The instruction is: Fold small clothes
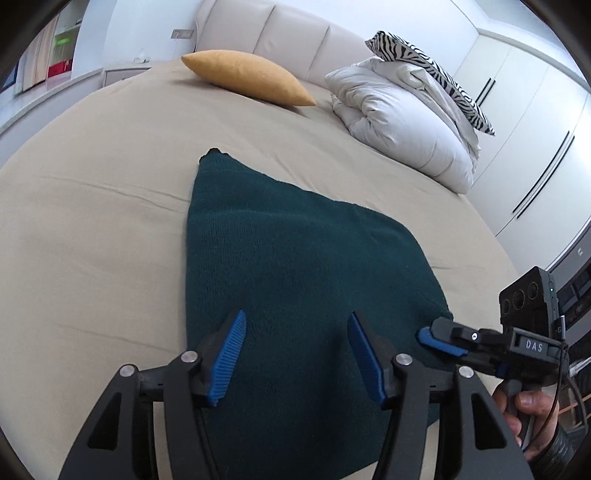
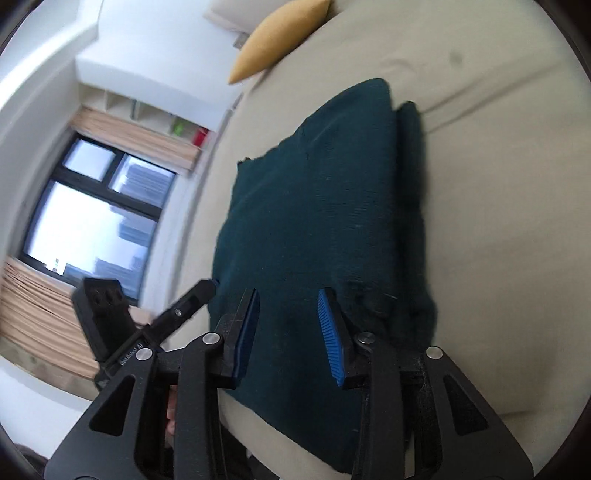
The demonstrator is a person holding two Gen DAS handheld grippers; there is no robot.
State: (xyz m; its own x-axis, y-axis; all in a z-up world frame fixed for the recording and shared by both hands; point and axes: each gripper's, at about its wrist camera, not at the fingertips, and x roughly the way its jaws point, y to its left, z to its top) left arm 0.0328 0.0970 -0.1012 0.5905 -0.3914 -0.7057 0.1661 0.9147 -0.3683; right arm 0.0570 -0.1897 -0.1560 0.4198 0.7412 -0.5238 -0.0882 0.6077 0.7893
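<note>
While the left gripper (image 1: 297,354) stands with its blue-padded fingers (image 1: 229,356) spread apart and gripping nothing at the bottom centre of the left wrist view, the dark green knitted garment (image 1: 295,251) lies flat on the beige bed sheet (image 1: 92,221) directly beneath and ahead of it, reaching from the lower edge up to a narrow corner in the middle of the frame. At the lower right, the right gripper (image 1: 430,338) touches the garment's right edge with its blue tip; whether it is open or closed cannot be told from this side. A mustard cushion (image 1: 251,79) lies at the upper centre, and a bundled white duvet (image 1: 402,125) with a zebra-print pillow (image 1: 432,74) sits at the upper right. Seen from the right wrist view, the right gripper (image 2: 290,330) has its fingers parted with nothing between them, over the near part of the garment (image 2: 317,206), which fills the frame's centre. The left gripper (image 2: 212,284) enters from the lower left, its tip at the garment's left edge, and the cushion (image 2: 280,33) shows at the top.
</note>
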